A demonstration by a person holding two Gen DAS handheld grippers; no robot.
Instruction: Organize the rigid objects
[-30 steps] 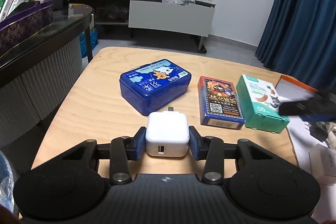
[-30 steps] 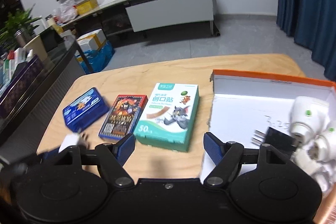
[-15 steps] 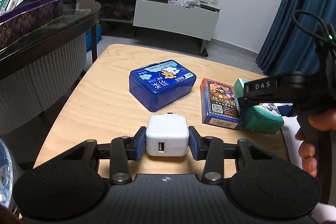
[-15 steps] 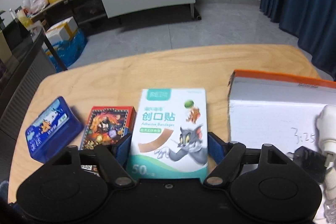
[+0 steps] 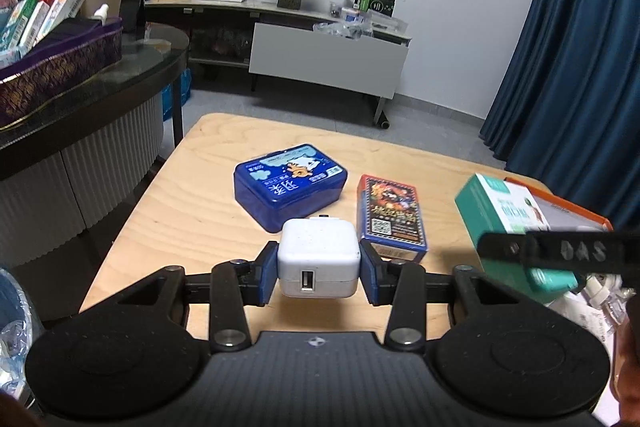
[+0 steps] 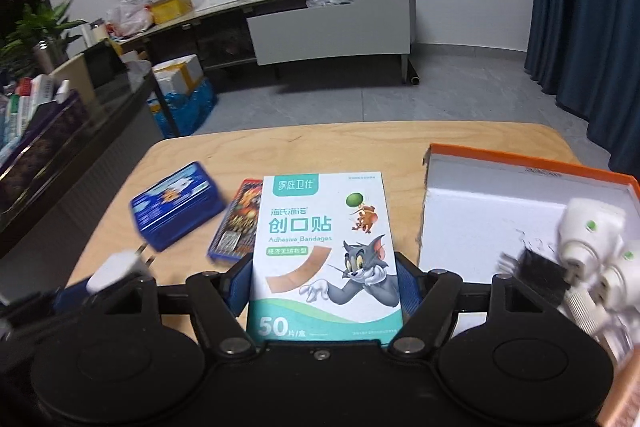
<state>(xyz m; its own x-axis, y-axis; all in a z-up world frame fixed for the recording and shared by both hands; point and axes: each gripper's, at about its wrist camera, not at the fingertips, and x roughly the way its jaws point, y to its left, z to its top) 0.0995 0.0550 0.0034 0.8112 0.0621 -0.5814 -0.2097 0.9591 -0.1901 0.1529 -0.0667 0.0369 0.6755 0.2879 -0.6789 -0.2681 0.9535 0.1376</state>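
Left wrist view: white charger (image 5: 319, 257) clamped between the closed left gripper (image 5: 319, 277), above the wooden table (image 5: 192, 219).
Right gripper (image 6: 323, 285): pads pressed on the bandage box (image 6: 324, 255), lifted clear of the table.
Neighbours: blue tin (image 5: 291, 184) and card pack (image 5: 390, 218) side by side.
Orange tray (image 6: 532, 167): holds white plugs (image 6: 588, 239).
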